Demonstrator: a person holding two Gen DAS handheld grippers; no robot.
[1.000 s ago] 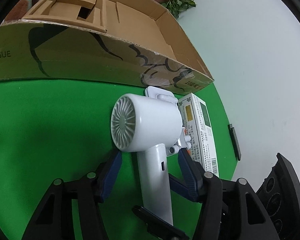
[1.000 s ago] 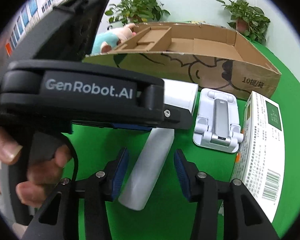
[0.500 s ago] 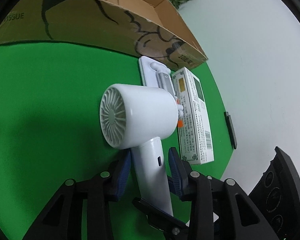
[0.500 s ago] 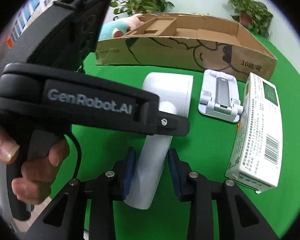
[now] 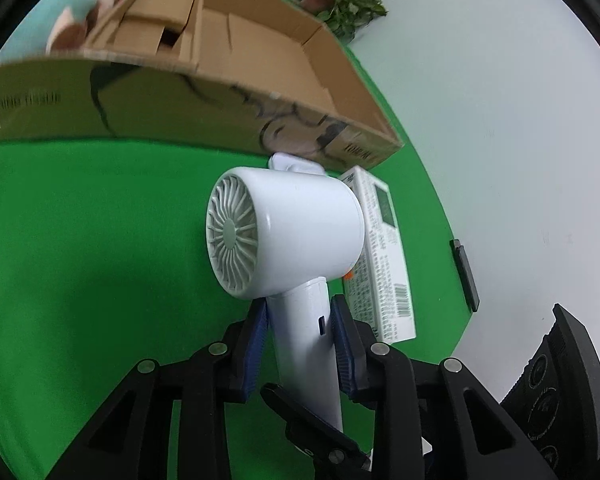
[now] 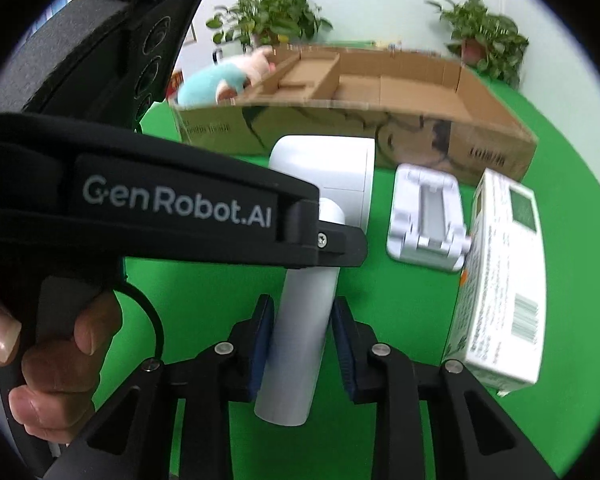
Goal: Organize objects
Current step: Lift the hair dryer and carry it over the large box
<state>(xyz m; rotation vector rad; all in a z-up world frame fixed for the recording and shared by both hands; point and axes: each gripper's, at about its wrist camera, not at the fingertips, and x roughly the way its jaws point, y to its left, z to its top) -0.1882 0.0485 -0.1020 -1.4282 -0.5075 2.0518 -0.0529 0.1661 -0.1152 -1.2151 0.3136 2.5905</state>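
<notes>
Both the left gripper [image 5: 300, 320] and the right gripper [image 6: 302, 320] have just closed, blue pads pinching the smooth white hair dryer [image 5: 292, 236] handle above green cloth [image 5: 80, 240], near the cardboard box [image 5: 260, 60]

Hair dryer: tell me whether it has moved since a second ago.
Yes. The hair dryer has lifted off the green cloth; against the white boxed carton its head now stands raised, and its handle is clamped by both the left gripper and the right gripper.
</notes>
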